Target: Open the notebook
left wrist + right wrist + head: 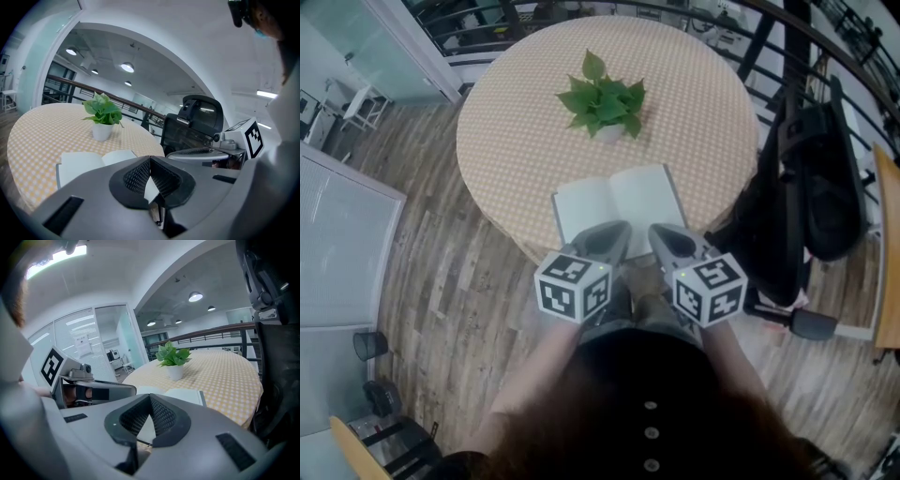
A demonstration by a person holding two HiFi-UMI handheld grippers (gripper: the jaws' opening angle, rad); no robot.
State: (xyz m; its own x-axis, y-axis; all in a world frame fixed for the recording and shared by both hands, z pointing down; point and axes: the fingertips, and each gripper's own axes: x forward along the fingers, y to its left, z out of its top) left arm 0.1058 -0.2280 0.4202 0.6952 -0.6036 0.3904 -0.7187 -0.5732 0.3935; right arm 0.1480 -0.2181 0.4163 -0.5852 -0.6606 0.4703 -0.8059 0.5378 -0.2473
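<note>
A round table (pixel 511 122) with a yellow checked cloth stands on a wooden floor (pixel 441 281). A leafy plant (pixel 603 97) in a white pot sits near the table's middle. A black bag (pixel 825 178) is beside the table's right edge.

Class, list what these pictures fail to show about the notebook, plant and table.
Notebook: near edge partly hidden behind left gripper and right gripper, head view; any writing too small.
Plant pot: mostly under leaves, head view.
What holds the tabletop up: hidden beneath it, every view.

Beyond the notebook (pixel 619 202), a potted plant (pixel 602 101) blocks the table (pixel 506 122)
</note>
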